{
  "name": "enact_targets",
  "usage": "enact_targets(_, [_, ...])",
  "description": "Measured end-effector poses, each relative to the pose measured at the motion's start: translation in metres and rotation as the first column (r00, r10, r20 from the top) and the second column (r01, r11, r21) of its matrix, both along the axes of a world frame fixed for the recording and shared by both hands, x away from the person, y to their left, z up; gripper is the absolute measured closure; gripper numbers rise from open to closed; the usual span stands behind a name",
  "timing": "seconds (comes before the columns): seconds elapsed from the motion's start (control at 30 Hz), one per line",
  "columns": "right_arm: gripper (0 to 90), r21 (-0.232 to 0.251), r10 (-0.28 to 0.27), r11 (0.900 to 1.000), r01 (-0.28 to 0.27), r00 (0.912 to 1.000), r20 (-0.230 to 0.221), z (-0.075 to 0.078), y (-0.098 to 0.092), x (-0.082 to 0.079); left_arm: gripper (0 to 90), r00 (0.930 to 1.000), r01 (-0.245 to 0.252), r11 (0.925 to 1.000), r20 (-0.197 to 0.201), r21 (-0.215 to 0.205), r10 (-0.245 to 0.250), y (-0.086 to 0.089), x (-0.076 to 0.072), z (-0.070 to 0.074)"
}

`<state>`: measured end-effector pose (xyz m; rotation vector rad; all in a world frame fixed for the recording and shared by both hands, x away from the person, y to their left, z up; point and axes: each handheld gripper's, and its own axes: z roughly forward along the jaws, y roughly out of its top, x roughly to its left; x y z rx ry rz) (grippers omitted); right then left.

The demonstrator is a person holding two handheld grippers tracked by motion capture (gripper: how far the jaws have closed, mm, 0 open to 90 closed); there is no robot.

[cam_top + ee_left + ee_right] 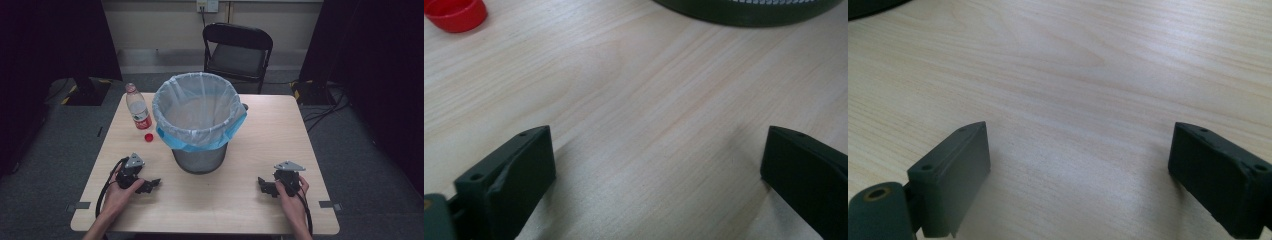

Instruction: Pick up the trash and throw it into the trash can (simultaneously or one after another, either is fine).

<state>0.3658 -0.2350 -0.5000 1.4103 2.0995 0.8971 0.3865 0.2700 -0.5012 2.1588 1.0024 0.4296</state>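
Note:
A wire-mesh waste bin (200, 125) lined with a pale blue bag stands in the middle of the wooden table (280, 135). To its left stands a clear plastic bottle (138, 108) with a red label, and a red cap (148, 137) lies beside it on the table. My left gripper (152, 185) rests on the table near the front left, open, with only bare wood between its jaws. The red cap (455, 13) and the bin's base (749, 11) lie beyond it. My right gripper (264, 186) rests at the front right, also open over bare wood (1078, 125).
A black folding chair (237, 50) stands behind the table. Black stands and cables sit on the grey floor at both back corners. Bare tabletop lies between the two grippers, in front of the bin.

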Motion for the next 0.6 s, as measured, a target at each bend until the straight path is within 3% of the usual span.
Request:
enact_targets(0.17, [8.9,0.000,0.000,1.000,0.000,1.0000,0.001,0.000,0.000,0.000,6.4,0.9998,-0.009,0.9995,-0.016,-0.029,0.008,0.004,0.000,0.002])
enact_targets(0.3, [9.2,-0.001,0.022,1.000,-0.022,0.9998,0.001,0.000,-0.002,-0.003,15.7,0.9998,-0.014,0.9981,-0.018,-0.060,0.013,0.011,-0.001,0.003])
enact_targets(0.4, [9.2,0.001,0.053,0.999,-0.053,0.9986,0.000,0.000,-0.005,-0.004,17.3,0.9997,-0.001,0.9971,-0.024,-0.076,-0.001,0.015,-0.001,0.004])
enact_targets(0.6, [9.2,0.001,0.054,0.999,-0.054,0.9985,0.000,0.000,-0.005,-0.004,19.3,0.9997,-0.005,0.9940,-0.024,-0.110,0.002,0.016,0.001,0.008])
